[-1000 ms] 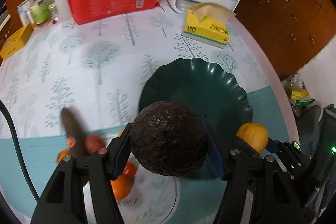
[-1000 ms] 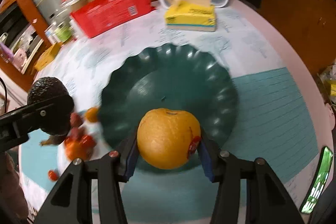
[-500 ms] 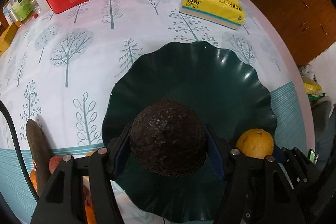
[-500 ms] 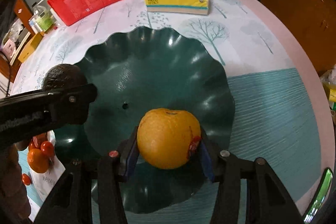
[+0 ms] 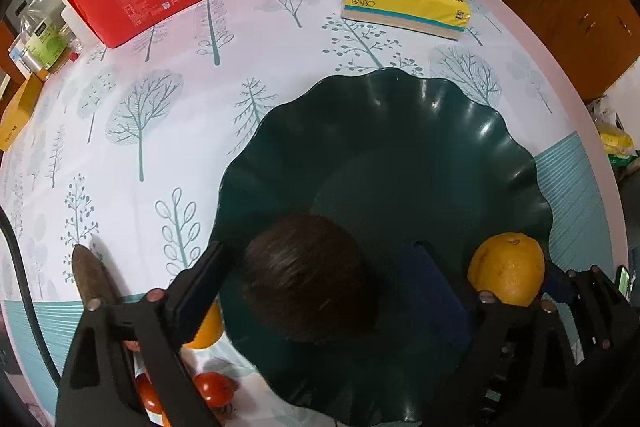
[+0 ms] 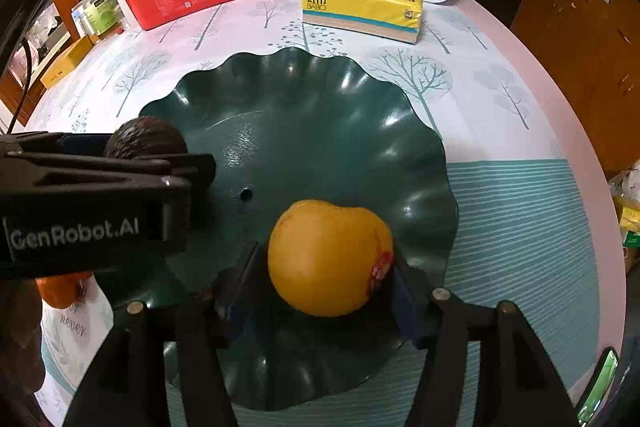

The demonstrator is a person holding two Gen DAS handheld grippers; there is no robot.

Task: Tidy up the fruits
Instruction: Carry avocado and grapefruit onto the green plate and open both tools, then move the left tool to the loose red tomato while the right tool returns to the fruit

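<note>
Left wrist view: left tongs [image 5: 320,275] just opening, avocado [image 5: 308,277] loose between them in green bowl [image 5: 400,131]; right tongs [image 6: 324,279] just opening, orange [image 6: 330,257] loose in bowl; tomatoes [image 5: 214,387] left outside.

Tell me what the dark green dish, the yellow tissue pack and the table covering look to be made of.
Dark green dish: probably glossy moulded plastic, going by the bright highlights on its scalloped rim. Yellow tissue pack: thin printed plastic wrap, slightly crinkled, with brownish paper tissue sticking out of the top. Table covering: smooth printed sheet, likely vinyl or oilcloth, with a faint sheen and no visible weave.
</note>
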